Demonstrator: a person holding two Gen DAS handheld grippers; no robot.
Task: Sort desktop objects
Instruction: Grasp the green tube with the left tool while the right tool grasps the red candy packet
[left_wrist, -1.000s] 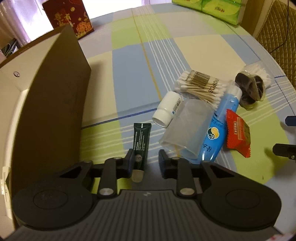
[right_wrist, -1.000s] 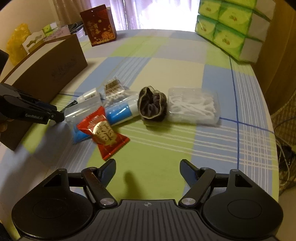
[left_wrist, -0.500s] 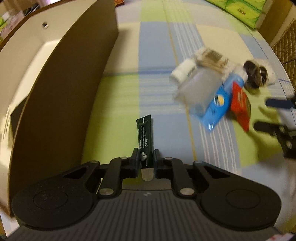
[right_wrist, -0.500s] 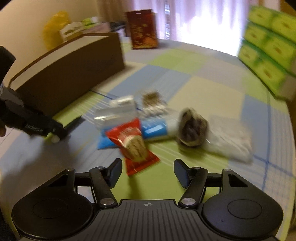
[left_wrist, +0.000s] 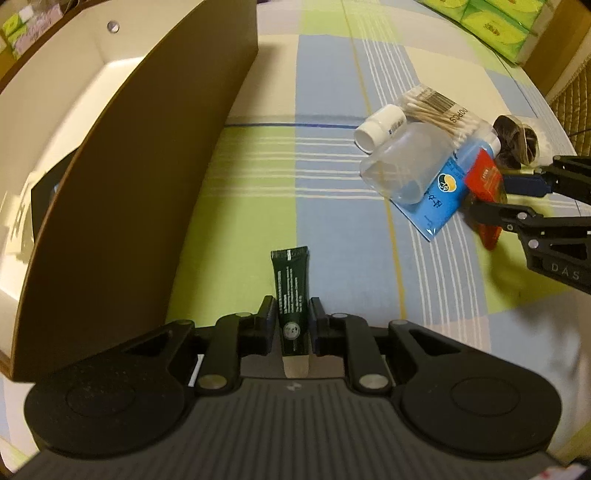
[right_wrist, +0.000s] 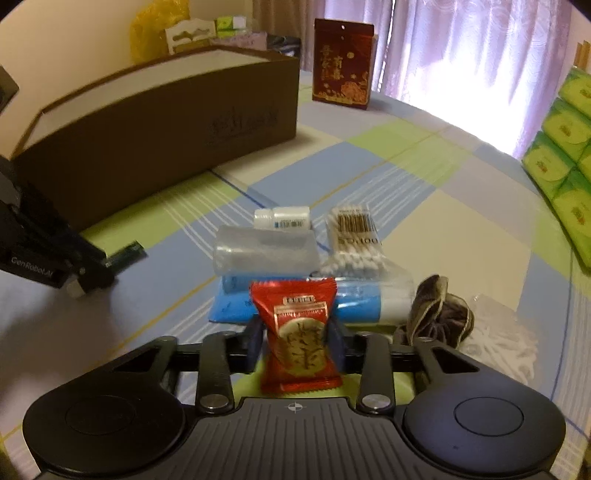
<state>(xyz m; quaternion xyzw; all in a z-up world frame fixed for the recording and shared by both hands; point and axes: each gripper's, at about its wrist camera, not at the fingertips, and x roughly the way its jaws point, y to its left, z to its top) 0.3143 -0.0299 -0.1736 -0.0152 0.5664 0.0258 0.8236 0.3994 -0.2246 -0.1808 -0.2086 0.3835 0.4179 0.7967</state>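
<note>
Two tongs: left (left_wrist: 292, 320) grips green tube (left_wrist: 290, 291), right (right_wrist: 295, 341) grips red packet (right_wrist: 298, 336); one box (left_wrist: 147, 177) beside, five items piled ahead.

One dark green tube (left_wrist: 290, 291), one red snack packet (right_wrist: 299, 328), one blue tube (left_wrist: 441, 188) — plus one white bottle (left_wrist: 380, 127), one cotton-swab pack (left_wrist: 437, 110).

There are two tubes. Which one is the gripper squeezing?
The small dark green tube, pinched between the left gripper fingers. The bigger blue tube lies in the pile under the clear cup, with nothing gripping it.
</note>
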